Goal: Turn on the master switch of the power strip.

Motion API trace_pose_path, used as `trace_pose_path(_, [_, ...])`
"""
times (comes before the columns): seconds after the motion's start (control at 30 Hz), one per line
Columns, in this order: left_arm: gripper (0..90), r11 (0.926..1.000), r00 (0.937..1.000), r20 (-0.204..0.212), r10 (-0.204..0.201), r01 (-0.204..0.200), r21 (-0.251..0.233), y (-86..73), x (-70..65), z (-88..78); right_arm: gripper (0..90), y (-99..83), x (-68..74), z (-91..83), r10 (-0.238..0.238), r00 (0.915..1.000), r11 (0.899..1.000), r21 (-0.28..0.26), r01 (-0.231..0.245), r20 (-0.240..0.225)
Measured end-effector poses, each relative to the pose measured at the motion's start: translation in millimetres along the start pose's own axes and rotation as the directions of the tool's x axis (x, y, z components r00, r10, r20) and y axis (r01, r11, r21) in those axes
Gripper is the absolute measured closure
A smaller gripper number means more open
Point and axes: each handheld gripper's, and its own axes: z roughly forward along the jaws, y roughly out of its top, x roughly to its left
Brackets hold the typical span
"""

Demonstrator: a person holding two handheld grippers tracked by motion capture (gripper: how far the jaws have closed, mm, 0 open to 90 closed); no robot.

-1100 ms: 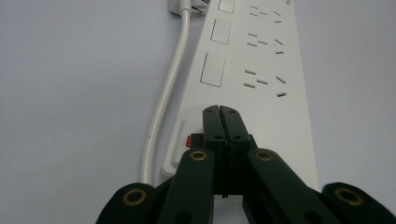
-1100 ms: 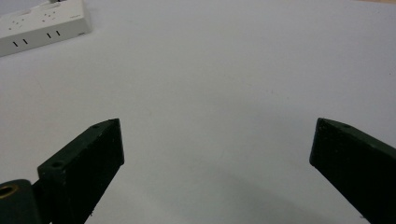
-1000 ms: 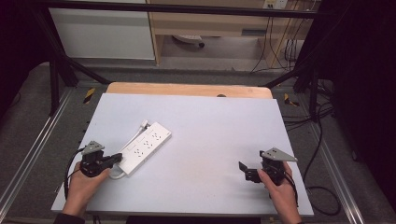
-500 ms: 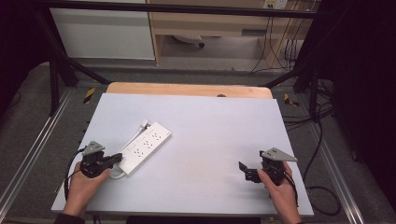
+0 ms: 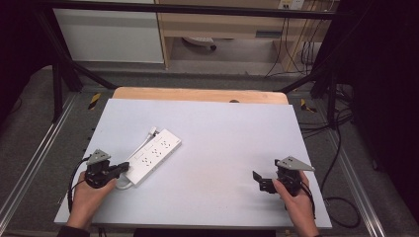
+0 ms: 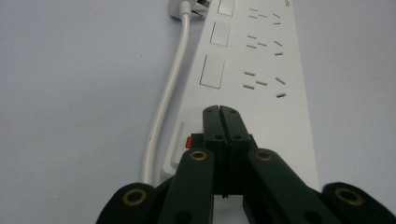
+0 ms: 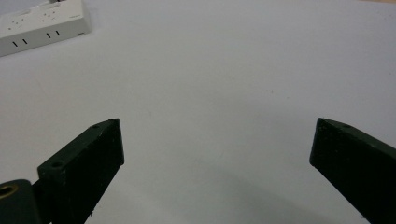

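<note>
White power strip (image 5: 154, 157) lies just ahead of the left gripper (image 5: 122, 168), whose clenched jaws rest over its near end. The left gripper view resolves a red switch (image 6: 188, 141) beside the jaw tips. Right gripper (image 5: 258, 179) sits well apart from the strip, jaws spread, empty.

I read this as lab or test workshop, not home. Desk (image 5: 217, 148) has plain pale grey top, wooden edge at far side, standing inside black metal frame (image 5: 64, 74) with angled struts. Aluminium rails (image 5: 29, 168) run along floor on both sides. Grey carpet floor (image 5: 197, 81). Bundles of black cables (image 5: 341, 148) trail down right side and behind. White cabinet (image 5: 108, 34) and wooden shelf unit (image 5: 222, 24) at back wall. Yellow-black hazard tape (image 5: 94, 100) on floor.
</note>
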Motion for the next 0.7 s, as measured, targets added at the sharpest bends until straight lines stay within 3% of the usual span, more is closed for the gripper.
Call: trace_pose_path(0.7, [90.0, 0.9998, 0.9998, 0.005, 0.018, -0.017, -0.011, 0.4, -1.8, 0.4, 3.3, 0.0, -0.4, -0.2, -0.003, 1.0000, 1.000, -0.001, 0.003, -0.001])
